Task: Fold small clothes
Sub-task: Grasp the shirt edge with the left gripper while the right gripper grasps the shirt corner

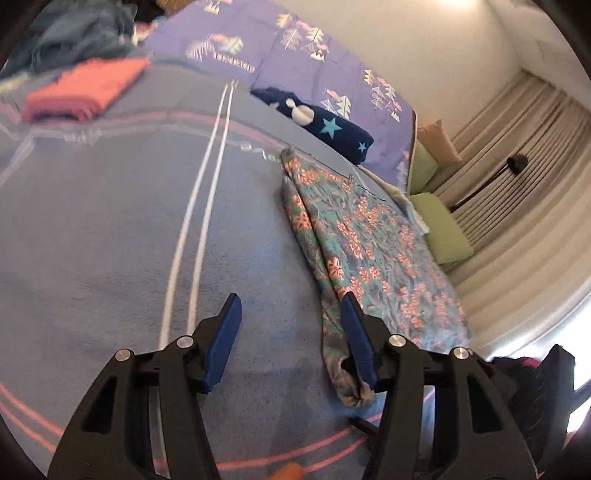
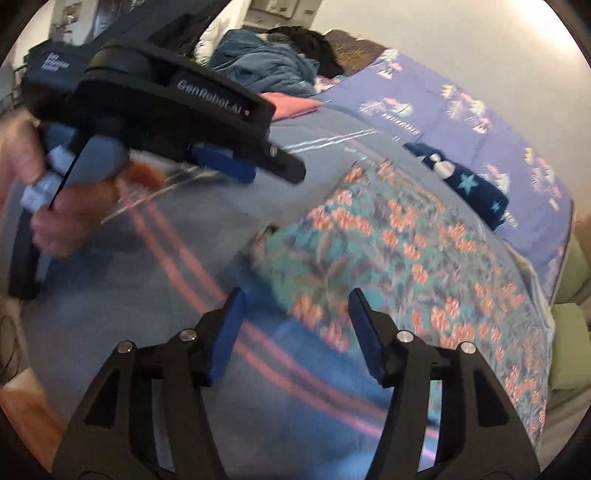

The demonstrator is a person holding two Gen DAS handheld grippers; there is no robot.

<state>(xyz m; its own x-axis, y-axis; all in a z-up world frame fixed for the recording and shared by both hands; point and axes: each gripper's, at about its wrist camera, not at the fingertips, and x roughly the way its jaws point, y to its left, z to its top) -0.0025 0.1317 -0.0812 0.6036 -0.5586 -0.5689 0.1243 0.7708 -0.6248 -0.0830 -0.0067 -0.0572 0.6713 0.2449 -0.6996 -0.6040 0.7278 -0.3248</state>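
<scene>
A: Where is the floral garment (image 1: pixel 369 243) found?

B: It is laid flat on the grey-blue blanket (image 1: pixel 110 229) of the bed, beside the double white stripe. In the right wrist view the print is blurred.

A: How are the grippers seen?

B: The left gripper (image 1: pixel 291 306) is held with its jaws apart over the blanket; nothing is gripped, though one blue finger overlaps the garment's near edge. The right gripper (image 2: pixel 297 301) is likewise spread wide above the garment's edge, with nothing clamped.

A: What else is laid out?

B: A folded pink cloth (image 1: pixel 85 90) and a navy star-patterned piece (image 1: pixel 317 122) are seen farther back, with a heap of blue clothes (image 1: pixel 74 33) behind. No containers are shown.
</scene>
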